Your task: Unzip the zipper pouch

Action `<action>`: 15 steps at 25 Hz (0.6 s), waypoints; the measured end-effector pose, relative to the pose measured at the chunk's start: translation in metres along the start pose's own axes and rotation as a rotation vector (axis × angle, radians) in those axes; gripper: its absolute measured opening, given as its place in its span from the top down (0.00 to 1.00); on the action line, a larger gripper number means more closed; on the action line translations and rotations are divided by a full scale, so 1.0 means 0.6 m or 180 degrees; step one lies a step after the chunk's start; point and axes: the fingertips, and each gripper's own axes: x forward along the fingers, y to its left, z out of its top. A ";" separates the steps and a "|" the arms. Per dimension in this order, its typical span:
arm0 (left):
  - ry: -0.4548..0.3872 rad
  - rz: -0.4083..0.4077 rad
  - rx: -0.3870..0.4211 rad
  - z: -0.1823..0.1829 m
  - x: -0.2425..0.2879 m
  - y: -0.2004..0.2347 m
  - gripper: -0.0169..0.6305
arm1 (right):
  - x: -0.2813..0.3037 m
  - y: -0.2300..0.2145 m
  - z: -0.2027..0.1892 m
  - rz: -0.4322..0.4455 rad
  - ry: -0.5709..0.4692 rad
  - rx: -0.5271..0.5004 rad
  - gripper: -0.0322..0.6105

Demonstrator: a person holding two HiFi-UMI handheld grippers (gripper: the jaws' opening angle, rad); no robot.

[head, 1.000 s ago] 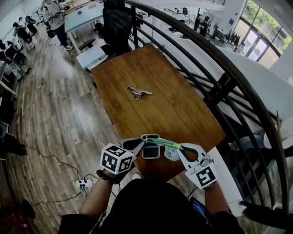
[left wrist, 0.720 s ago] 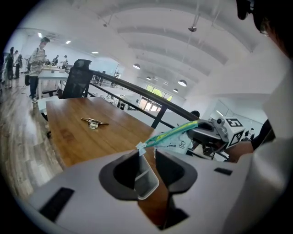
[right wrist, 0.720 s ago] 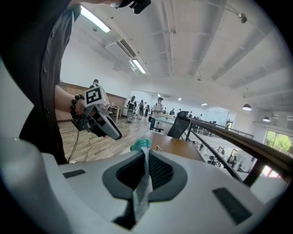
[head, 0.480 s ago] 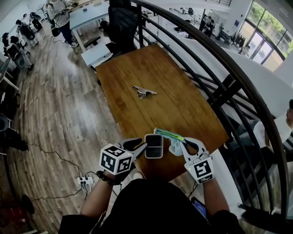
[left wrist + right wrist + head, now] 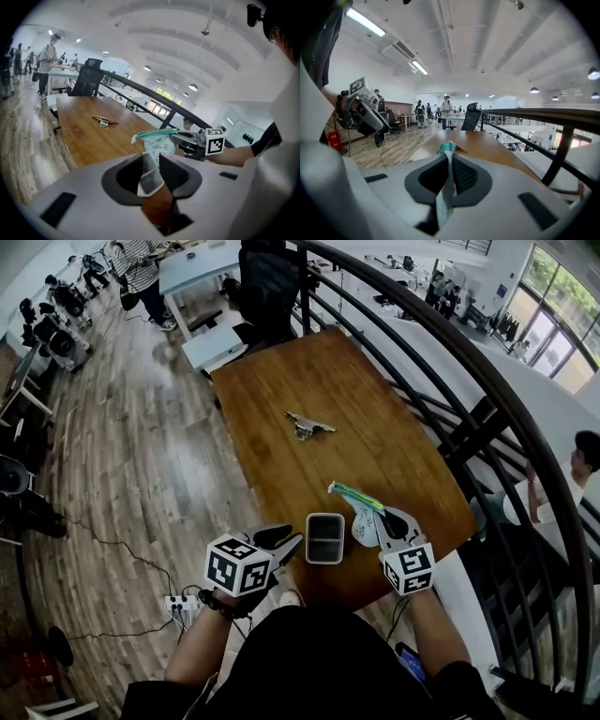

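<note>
Both jaws of the right gripper (image 5: 449, 176) are pressed together on the zipper pouch (image 5: 354, 495), holding it up over the near end of the wooden table (image 5: 309, 381); the left gripper (image 5: 151, 161) beside it has just opened, jaws apart, gripping nothing.

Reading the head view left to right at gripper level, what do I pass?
Power strip → left gripper, jaws just opened and gripping nothing → grey rectangular object on the table → zipper pouch, its end pinched in the right gripper's shut jaws.
</note>
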 end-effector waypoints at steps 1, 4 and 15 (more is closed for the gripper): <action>0.0002 0.0009 -0.0007 -0.002 0.000 0.000 0.80 | 0.003 -0.007 -0.002 -0.0059 0.0011 -0.0031 0.95; 0.0004 0.0031 -0.0031 -0.007 -0.002 0.000 0.80 | 0.011 -0.021 -0.009 -0.0168 0.0089 -0.0191 0.92; -0.0051 0.0050 -0.0061 -0.005 0.004 -0.002 0.80 | -0.005 -0.047 -0.003 -0.0328 0.0106 -0.0456 0.73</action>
